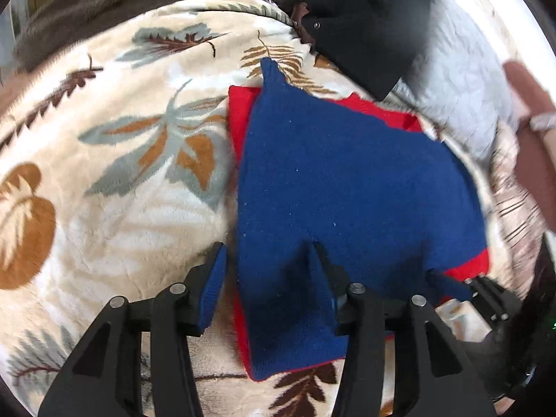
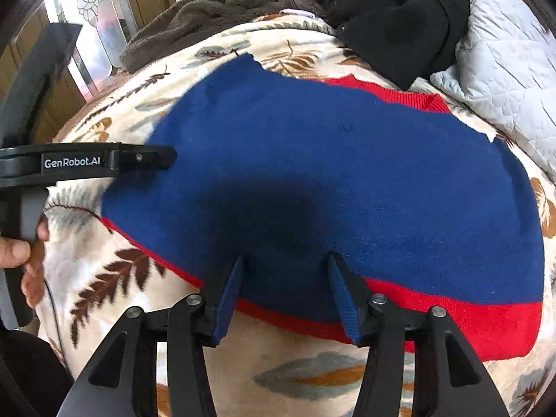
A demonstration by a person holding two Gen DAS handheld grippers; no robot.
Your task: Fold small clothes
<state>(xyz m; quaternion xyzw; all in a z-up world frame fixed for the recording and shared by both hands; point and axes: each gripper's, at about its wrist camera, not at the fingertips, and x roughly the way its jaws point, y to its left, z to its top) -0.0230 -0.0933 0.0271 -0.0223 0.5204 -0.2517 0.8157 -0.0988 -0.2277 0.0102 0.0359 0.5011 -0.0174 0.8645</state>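
Blue sweater (image 2: pixel 347 180) lies folded over, red trim at 5 o'clock. My left gripper (image 1: pixel 267 278) and right gripper (image 2: pixel 285 292) fingers spread, pinching nothing. Further folds likely remain.

Open left claw (image 1: pixel 266 260) astride the left edge of a blue-and-red garment (image 1: pixel 347 180) on a leaf-print blanket (image 1: pixel 121 173).

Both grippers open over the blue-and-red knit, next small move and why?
Probably lift both grippers clear and re-aim at a side edge for the next fold. The blue-and-red knitted garment lies folded flat on the leaf-patterned plush blanket; left gripper and right gripper stand open at its near edge, pads pressing on nothing.
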